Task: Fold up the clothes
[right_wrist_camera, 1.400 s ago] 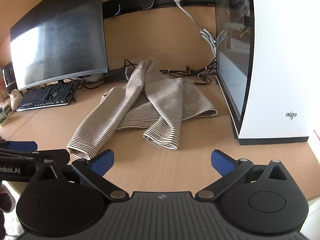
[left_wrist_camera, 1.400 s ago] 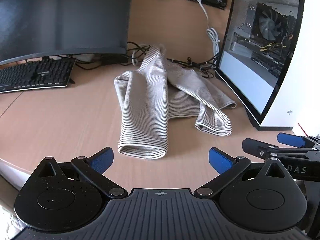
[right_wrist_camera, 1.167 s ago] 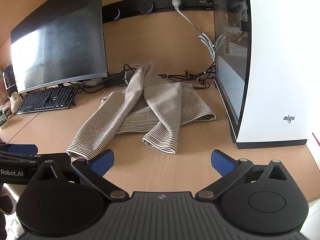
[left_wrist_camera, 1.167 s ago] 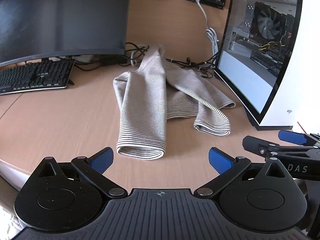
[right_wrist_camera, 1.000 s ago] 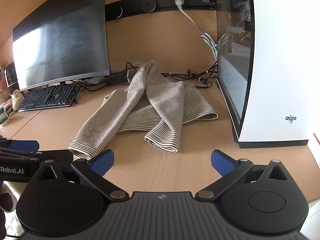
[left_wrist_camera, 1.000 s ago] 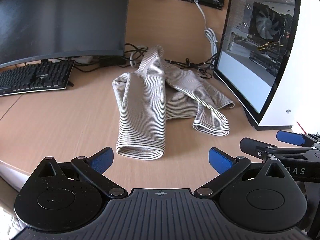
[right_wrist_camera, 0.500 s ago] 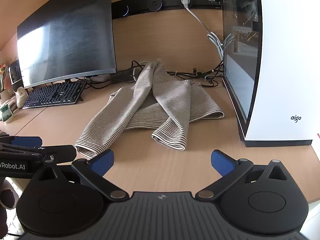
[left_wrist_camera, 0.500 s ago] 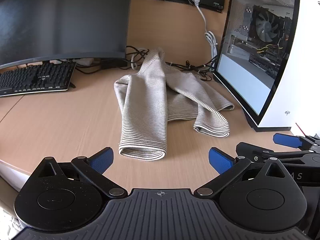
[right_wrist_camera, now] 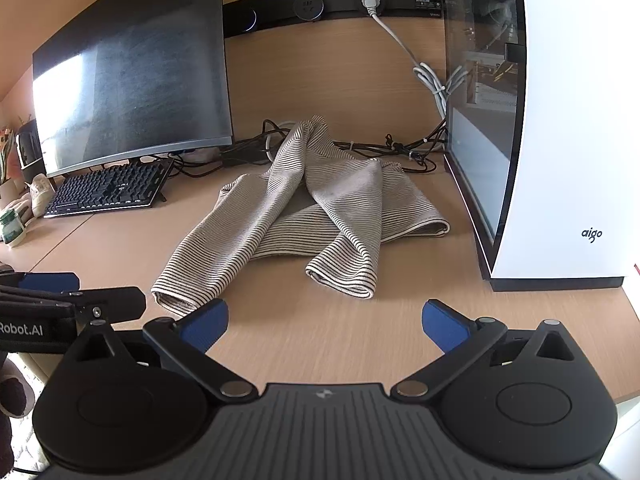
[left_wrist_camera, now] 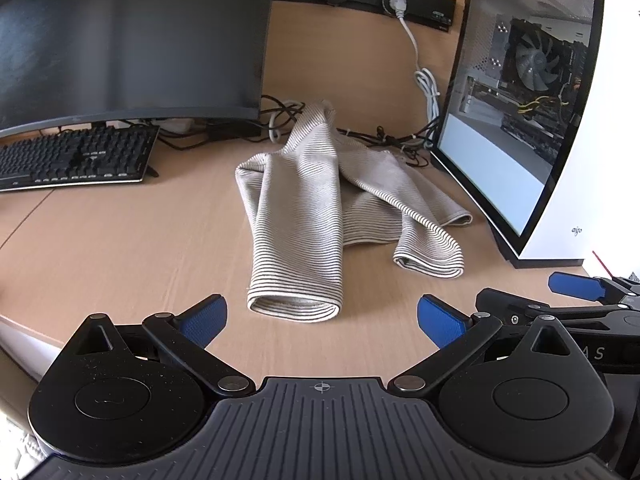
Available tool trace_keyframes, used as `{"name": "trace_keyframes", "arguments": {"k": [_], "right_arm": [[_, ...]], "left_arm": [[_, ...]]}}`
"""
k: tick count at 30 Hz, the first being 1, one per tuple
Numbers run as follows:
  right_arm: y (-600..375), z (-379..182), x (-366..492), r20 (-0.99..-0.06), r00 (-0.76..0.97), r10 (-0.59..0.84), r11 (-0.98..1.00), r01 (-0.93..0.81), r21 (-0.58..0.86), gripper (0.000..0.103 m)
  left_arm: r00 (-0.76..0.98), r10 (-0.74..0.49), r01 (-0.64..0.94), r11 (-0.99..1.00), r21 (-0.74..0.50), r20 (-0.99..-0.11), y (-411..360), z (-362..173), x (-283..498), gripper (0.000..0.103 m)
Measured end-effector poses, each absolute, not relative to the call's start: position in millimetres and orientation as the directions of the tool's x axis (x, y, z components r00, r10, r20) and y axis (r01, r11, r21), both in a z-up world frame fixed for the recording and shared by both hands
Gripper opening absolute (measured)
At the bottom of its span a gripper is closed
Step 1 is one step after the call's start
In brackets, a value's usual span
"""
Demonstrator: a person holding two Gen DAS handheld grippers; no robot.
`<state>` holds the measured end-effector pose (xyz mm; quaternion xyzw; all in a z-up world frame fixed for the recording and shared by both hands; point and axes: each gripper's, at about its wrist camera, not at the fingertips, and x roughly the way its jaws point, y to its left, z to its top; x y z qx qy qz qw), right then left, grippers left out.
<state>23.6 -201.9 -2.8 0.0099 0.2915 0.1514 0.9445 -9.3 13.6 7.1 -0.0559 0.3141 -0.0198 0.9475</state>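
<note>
Left gripper: fingers spread wide, holding nothing, just short of the nearer sleeve cuff.
Right gripper: also spread wide and empty — low over the desk edge.
Desk: light wood, wood panel behind with a black socket strip.
Left side: black keyboard under a dark curved monitor.
Middle back: tangled black cables.
Right side: white PC case with a glass panel.
Striped garment: beige with thin dark stripes, rumpled mid-desk — both sleeves trailing toward the grippers.
</note>
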Motion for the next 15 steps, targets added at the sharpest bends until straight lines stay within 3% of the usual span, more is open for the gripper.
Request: {"name": "trace_keyframes", "arguments": {"k": [15], "right_arm": [[-198.4,-0.4,20.4,-0.554,0.786,0.274,0.959,-0.269,0.093,0.103]], "left_arm": [[0.808,-0.069,-0.004,0.993,-0.122,-0.586,18.5,9.9,-13.5,0.103]]}}
